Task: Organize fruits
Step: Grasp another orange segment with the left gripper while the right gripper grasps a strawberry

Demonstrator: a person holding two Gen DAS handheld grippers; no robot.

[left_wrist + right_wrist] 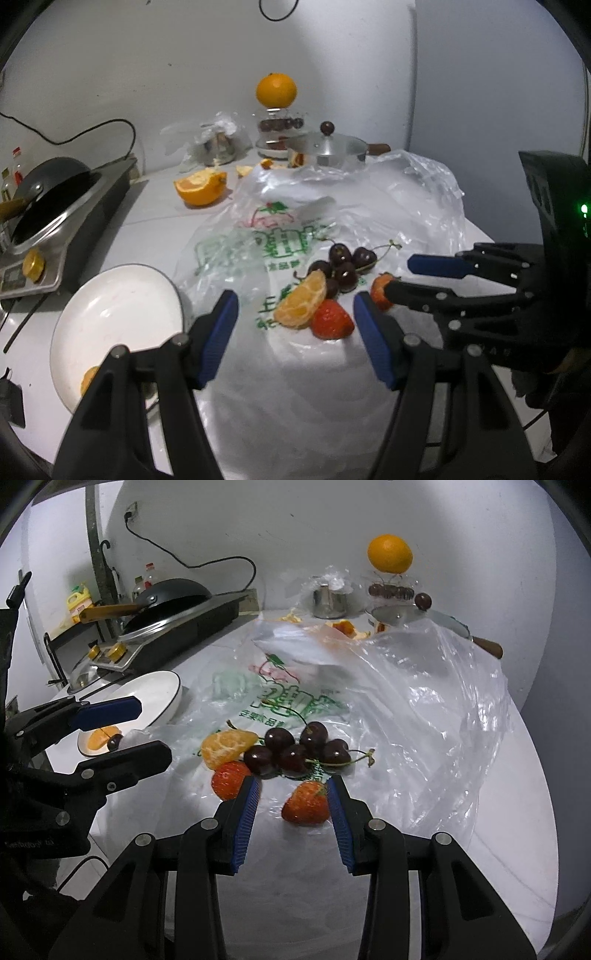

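Observation:
Several dark cherries, an orange segment and a strawberry lie together on a printed plastic bag. A second strawberry sits between the fingers of my right gripper. The right pad is at the strawberry's side and the left pad stands clear of it. My left gripper is open and holds nothing, just short of the segment. A white plate to the left holds an orange segment and a cherry.
A cooker with a black wok stands at the left. At the back are a cut orange half, a steel pot with lid, a metal cup and a whole orange on a glass jar.

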